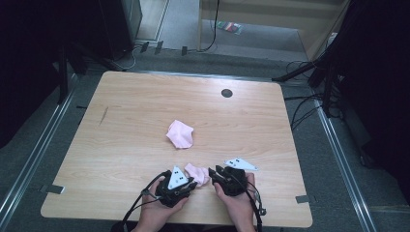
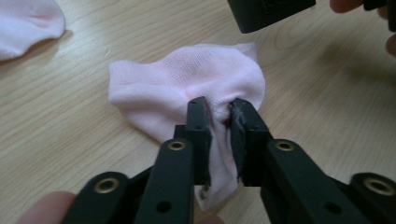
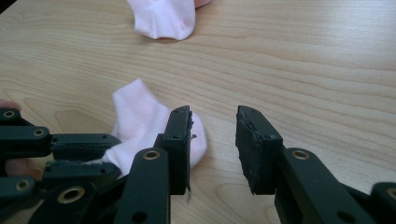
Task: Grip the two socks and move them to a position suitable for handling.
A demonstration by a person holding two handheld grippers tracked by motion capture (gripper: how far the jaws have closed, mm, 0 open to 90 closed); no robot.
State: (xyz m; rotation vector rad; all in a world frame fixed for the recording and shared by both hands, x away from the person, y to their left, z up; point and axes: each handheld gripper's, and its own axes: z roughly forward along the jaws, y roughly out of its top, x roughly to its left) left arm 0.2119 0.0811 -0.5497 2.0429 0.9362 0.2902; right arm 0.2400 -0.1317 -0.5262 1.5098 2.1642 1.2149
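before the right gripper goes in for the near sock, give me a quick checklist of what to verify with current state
1. Left gripper has the near pink sock pinched: ok, fabric is bunched between its jaws.
2. Right gripper open for a grab: ok, there is a clear gap between its jaws.
3. Right gripper lined up on the sock: not ok, the sock sits left of the gap, behind its left jaw.
4. Second pink sock out of the way: ok, it lies apart, mid table.
5. Sock lifted off the table: cannot tell.
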